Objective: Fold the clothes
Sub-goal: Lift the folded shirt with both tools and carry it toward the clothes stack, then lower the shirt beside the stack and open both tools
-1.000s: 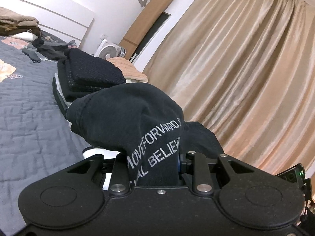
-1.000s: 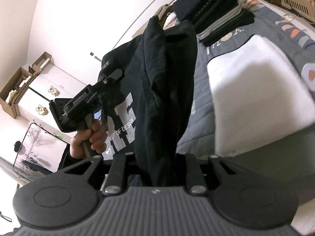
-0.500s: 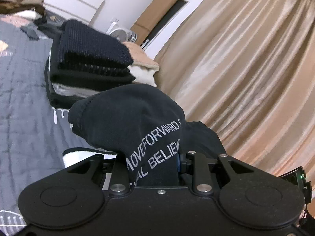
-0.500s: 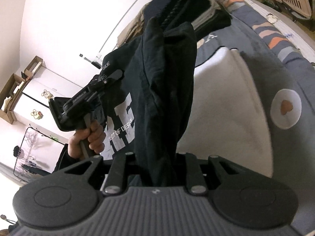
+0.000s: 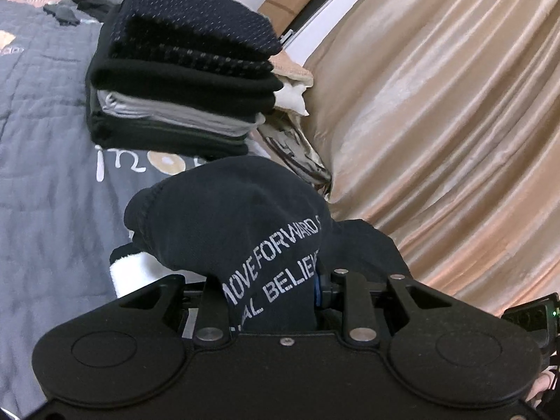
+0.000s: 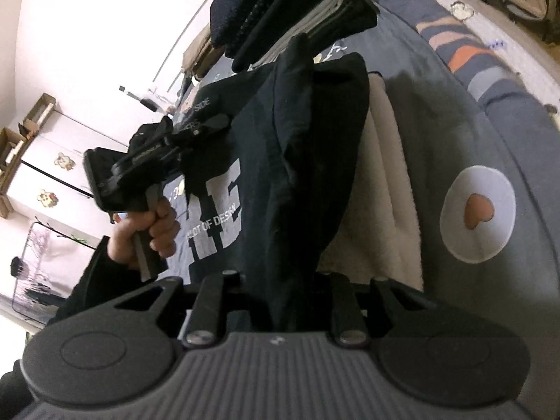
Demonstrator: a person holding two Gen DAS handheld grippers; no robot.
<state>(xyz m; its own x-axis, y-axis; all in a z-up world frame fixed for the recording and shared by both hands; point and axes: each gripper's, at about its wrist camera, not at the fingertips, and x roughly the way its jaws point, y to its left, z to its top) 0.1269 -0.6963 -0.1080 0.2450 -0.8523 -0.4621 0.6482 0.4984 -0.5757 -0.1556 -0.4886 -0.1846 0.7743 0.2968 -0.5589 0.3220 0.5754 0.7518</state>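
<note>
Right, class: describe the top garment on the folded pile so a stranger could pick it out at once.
Find the grey quilted bed beside the tan curtain. A stack of folded clothes sits on it. The top garment is dark navy with fine pale dots; the layers below are plain black or grey.

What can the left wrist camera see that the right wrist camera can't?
Only the left wrist view shows the shiny beige curtain and the words MOVE FORWARD printed on the fabric.

Only the right wrist view shows the person's hand holding the left gripper, the big letters on the shirt front, and the white circle with a heart on the bed cover.

Both show the black shirt pinched in a gripper, the stack of folded clothes, and the white fluffy cloth on the bed.
</note>
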